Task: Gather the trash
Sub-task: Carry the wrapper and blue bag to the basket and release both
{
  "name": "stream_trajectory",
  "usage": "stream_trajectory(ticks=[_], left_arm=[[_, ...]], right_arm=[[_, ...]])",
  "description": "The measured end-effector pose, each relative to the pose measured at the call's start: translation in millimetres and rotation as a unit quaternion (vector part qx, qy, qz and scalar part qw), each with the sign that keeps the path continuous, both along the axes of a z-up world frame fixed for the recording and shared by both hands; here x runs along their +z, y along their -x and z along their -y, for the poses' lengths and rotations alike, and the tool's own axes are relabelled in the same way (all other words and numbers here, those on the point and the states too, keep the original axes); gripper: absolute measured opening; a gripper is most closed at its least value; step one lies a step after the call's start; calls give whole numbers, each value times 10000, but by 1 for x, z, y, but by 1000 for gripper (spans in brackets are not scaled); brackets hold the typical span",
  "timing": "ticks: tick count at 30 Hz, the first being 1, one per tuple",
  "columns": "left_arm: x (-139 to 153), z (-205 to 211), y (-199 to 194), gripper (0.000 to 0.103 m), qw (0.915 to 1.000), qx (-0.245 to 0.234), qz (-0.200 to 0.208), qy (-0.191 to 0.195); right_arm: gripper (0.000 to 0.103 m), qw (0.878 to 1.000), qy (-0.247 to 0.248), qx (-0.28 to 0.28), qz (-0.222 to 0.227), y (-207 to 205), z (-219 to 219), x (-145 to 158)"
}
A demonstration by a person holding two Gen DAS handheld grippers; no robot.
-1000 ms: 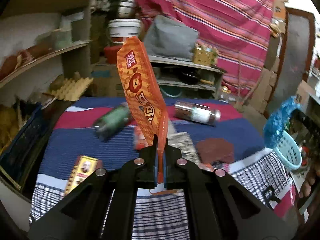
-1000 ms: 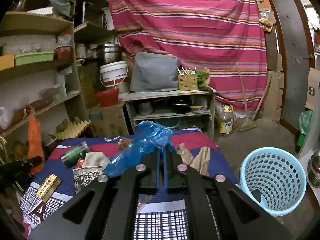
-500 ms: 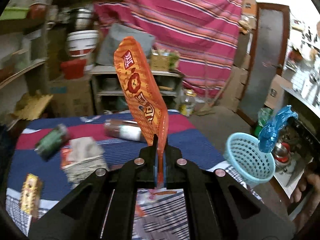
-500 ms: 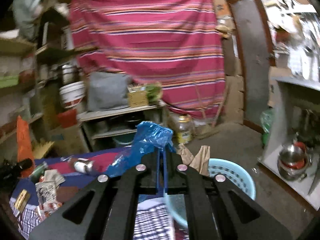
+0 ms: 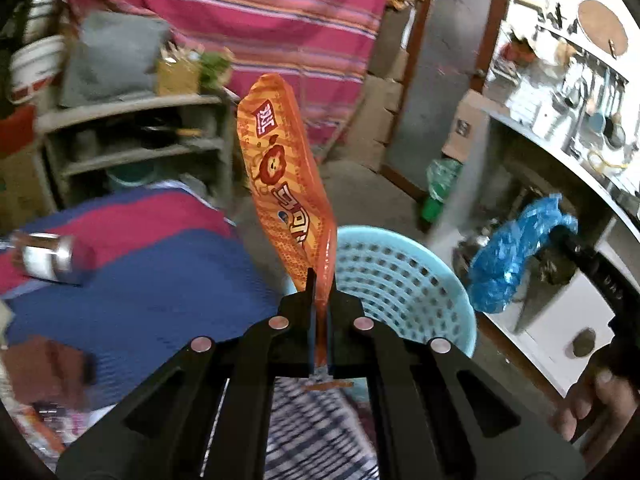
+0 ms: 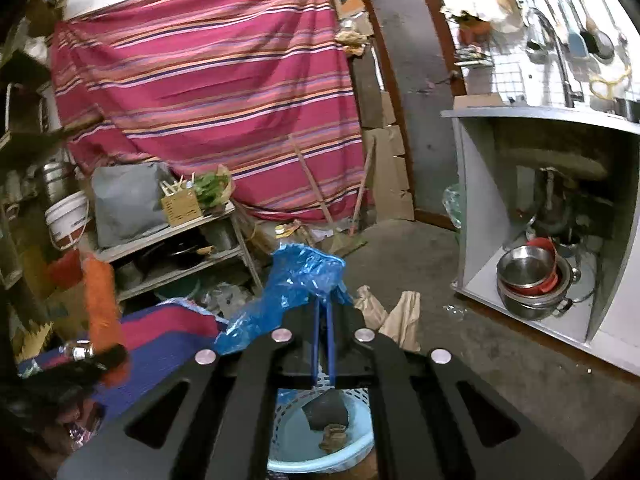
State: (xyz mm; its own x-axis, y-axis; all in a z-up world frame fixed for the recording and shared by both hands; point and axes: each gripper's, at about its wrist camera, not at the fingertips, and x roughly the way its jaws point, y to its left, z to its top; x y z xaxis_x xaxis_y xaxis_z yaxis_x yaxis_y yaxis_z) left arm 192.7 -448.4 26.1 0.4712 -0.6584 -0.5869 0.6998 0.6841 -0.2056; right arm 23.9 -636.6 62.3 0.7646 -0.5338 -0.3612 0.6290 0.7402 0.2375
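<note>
Pinching an orange snack wrapper [image 5: 286, 184] in the left gripper [image 5: 320, 300] and a blue plastic bag [image 6: 296, 288] in the right gripper [image 6: 323, 320], both fingers clamped tight above the blue basket [image 5: 400, 276], either light piece could drift past the rim on release
</note>
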Motion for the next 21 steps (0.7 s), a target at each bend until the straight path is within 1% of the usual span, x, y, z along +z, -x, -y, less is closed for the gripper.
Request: stream_trajectory(ticks=[3, 6, 9, 12, 15, 16, 17, 18, 19, 20, 21], left_arm=[[-17, 25, 2, 2, 9997, -203, -79, -132], [-30, 34, -4, 2, 9989, -331, -315, -70], [-41, 46, -11, 2, 9982, -356, -468, -91], [-45, 54, -10, 2, 9980, -406, -456, -171], [-46, 60, -7, 2, 9978, -456, -411, -231], [-46, 62, -6, 2, 9979, -445, -395, -247], [-46, 61, -6, 4, 9980, -439, -389, -251], [-46, 62, -5, 19, 9978, -464, -381, -295], [-45, 61, -3, 34, 9980, -420, -297, -356], [-43, 58, -3, 61, 9987, -309, -215, -357], [-40, 53, -4, 66, 9994, -155, -151, -257]], right_arm=[[3, 9999, -88, -67, -18, -1, 9, -8], [3, 9996, -241, -113, 3, -2, 14, -18], [3, 9995, -314, -95, -41, -5, 15, -25], [3, 9995, -314, -86, -18, -8, 15, -26], [3, 9995, -301, -69, -89, -12, 14, -29], [5, 9995, -273, -97, -146, -14, 13, -30], [6, 9994, -250, -146, -162, -15, 14, -31], [7, 9995, -227, -201, -133, -15, 14, -31], [10, 9992, -240, -280, -137, -15, 15, -34], [18, 9990, -283, -294, -205, -16, 17, -36], [43, 9987, -272, -350, -233, -16, 17, -38]])
